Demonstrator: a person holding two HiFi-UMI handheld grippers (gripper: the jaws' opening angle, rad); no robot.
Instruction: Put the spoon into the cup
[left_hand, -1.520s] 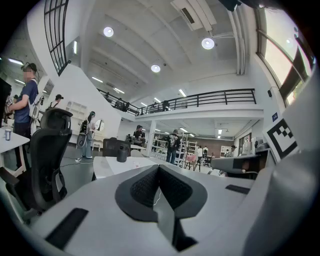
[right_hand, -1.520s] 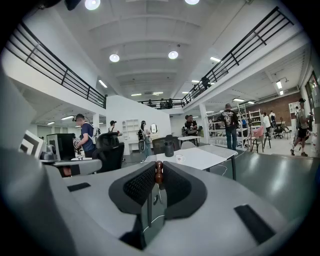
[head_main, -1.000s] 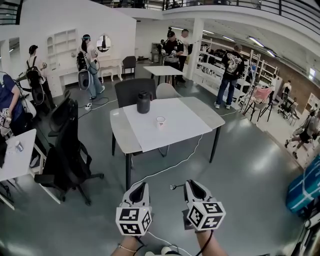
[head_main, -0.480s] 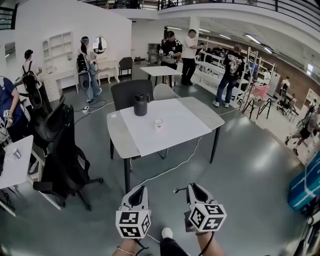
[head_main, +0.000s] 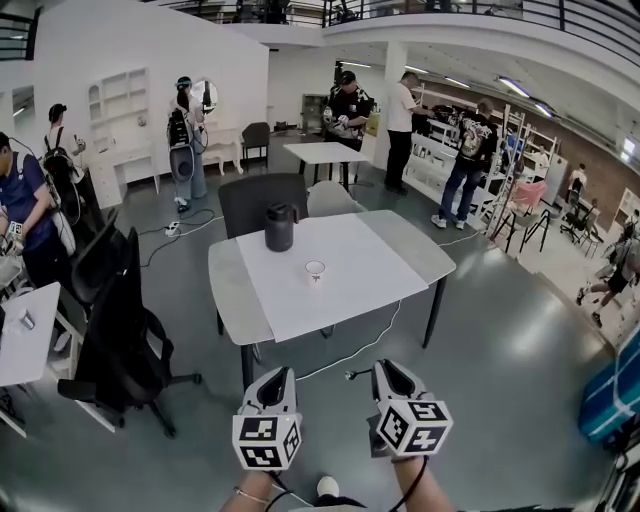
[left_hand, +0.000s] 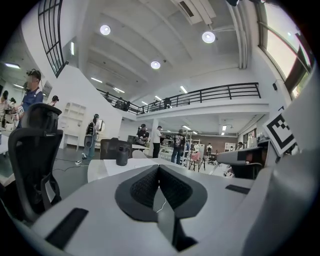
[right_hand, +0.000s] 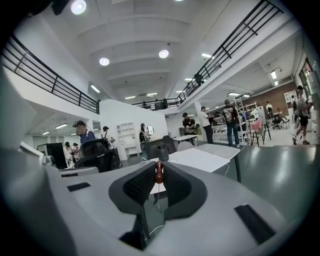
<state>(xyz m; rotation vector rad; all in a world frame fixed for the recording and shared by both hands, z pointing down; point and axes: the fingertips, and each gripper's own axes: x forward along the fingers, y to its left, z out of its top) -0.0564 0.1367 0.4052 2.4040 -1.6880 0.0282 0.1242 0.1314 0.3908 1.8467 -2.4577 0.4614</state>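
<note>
Approach; we carry the spoon (head_main: 352, 375) pinched in the right gripper (right_hand: 159, 169); left gripper (left_hand: 159, 171) closed, empty; cup (head_main: 315, 268) on table (head_main: 410, 240), well ahead; next: close in, lower spoon in.

Glossy grey floor (head_main: 500, 340); grey table (head_main: 410, 235) ahead, black office chair (head_main: 120, 330) left; railed balcony (head_main: 480, 20) above; round ceiling lights (left_hand: 208, 36).

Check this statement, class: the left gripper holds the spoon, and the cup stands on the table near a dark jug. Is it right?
Wrong in one respect: the right gripper holds the spoon, as the right gripper view shows; the left gripper is shut on nothing. The cup does stand on the table near the dark jug.
</note>
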